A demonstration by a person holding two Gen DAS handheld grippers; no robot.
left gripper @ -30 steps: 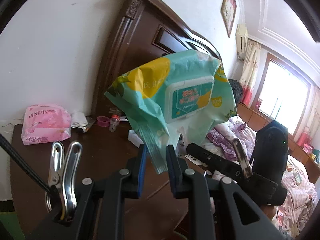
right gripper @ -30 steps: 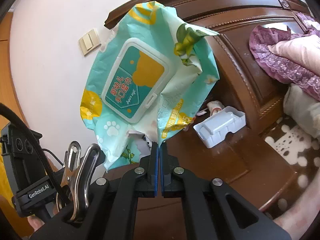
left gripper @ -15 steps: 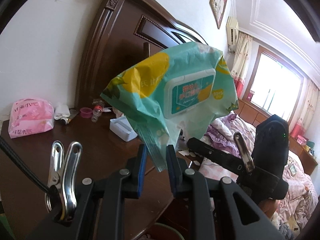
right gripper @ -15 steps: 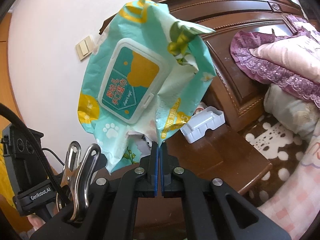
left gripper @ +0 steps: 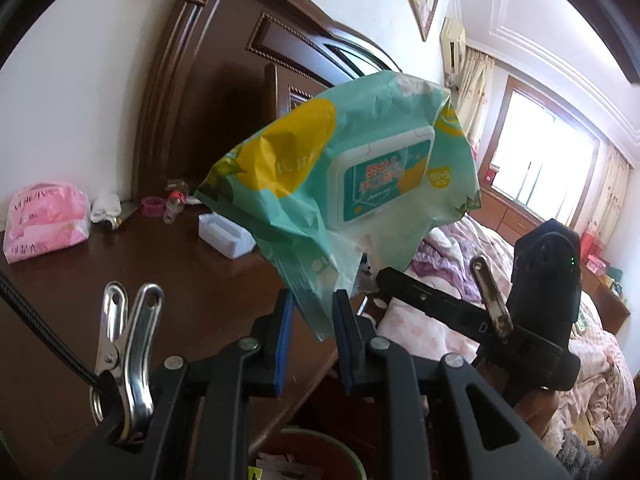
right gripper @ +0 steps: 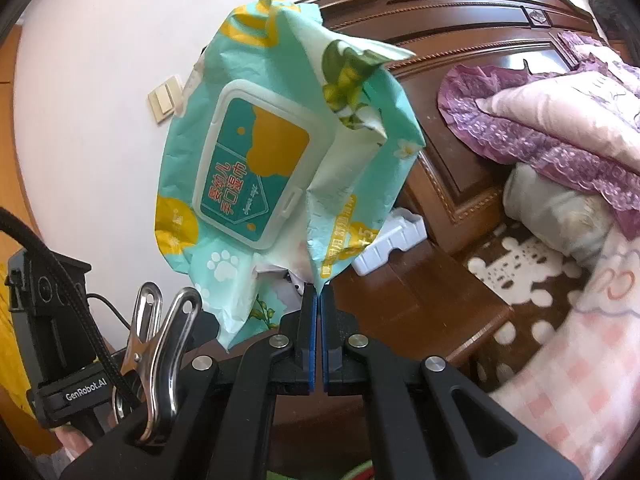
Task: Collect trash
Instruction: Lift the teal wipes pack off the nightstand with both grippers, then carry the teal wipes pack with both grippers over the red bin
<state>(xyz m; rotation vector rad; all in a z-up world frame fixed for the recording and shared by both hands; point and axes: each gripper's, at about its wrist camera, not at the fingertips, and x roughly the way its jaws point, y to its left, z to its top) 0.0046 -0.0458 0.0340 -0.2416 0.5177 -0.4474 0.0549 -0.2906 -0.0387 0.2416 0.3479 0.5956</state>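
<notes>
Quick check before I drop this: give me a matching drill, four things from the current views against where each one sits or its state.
1 wet wipes pack
2 pink tissue pack
3 white plastic tray
4 right gripper

A shut on the pack's lower edge
B far left of the nightstand
C held up in the air
D on the nightstand behind the held pack

Pairs: 1-C, 2-B, 3-D, 4-A

Wipes pack [left gripper: 320, 184] teal, yellow blobs, white lid; pink packet [left gripper: 44, 226]; dark-brown nightstand [left gripper: 168, 280].
</notes>
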